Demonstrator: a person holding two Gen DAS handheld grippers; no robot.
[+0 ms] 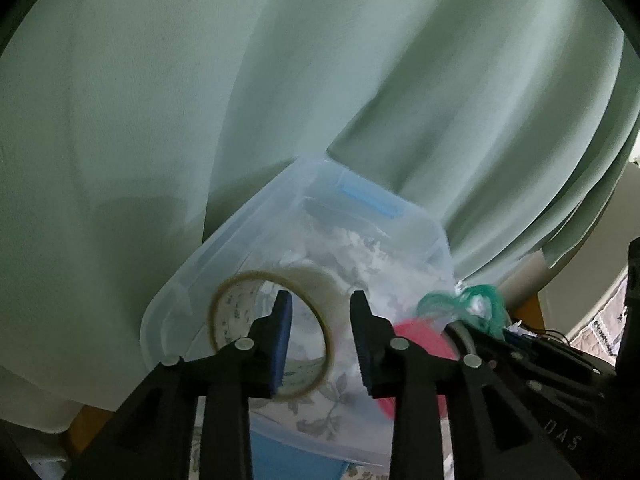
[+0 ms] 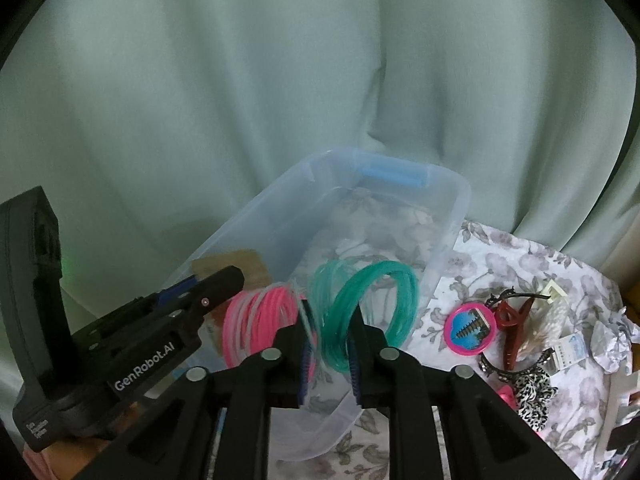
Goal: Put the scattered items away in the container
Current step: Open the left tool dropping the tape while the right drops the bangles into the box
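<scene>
Here, a clear tape roll (image 1: 276, 332) hangs over the translucent container (image 1: 224, 264).

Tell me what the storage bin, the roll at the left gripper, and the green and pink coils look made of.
Storage bin: translucent plastic, slightly frosted; the floral cloth shows through its walls. Roll: probably clear packing tape on a printed cardboard core, glossy and see-through at the band. Green coil and pink coil: thin, shiny strands looped in rings, likely plastic cord or tubing; the frames leave that open.

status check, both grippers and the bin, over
Left gripper open, tape roll loose over clear bin. Right gripper open around pink-and-green cord coils above bin. Hair clips on cloth. Nothing in the way.
</scene>
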